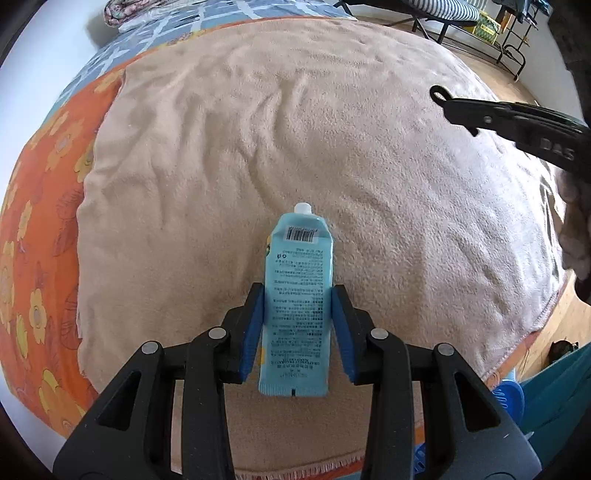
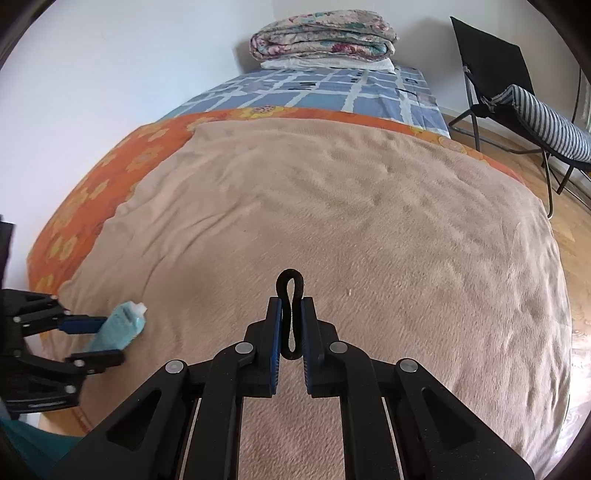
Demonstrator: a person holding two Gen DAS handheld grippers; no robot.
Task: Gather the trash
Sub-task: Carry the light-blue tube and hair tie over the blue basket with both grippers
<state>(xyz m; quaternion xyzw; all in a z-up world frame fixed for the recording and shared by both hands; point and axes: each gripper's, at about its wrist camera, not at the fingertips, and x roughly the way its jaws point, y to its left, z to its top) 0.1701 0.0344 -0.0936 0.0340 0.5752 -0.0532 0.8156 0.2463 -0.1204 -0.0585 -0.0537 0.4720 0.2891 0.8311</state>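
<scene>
A: Gripping a blue tube (image 1: 298,291), the left gripper (image 1: 298,295) has its jaws partly closed, blue pads pressed on both flat sides of it.

B: And the tube points away from the camera, white cap (image 1: 303,208) at the far end, crimped end nearest the wrist. Barcode and small print face up.

A: Under it lies the beige blanket (image 1: 258,147), spread over the bed. Whether the cap touches the blanket, I cannot tell from here.

B: Over to the right gripper (image 2: 292,319). Jaws nearly shut, pinching a black hair tie (image 2: 291,291). It is squeezed into a long narrow loop, the top sticking out past the fingertips.

A: From the left wrist view you see that same gripper (image 1: 465,110) at the upper right, above the blanket, the tie's loop (image 1: 437,94) poking out at its tip.

B: And from the right wrist view the left gripper (image 2: 99,338) sits at the lower left with the tube (image 2: 118,326) slanting up out of it, near the blanket's edge.

A: Behind, an orange flowered sheet (image 2: 110,162), then a blue checked one (image 2: 314,92), with folded quilts (image 2: 321,35) stacked at the wall. A black chair (image 2: 491,70) stands on the wooden floor (image 2: 517,155) to the right.
</scene>
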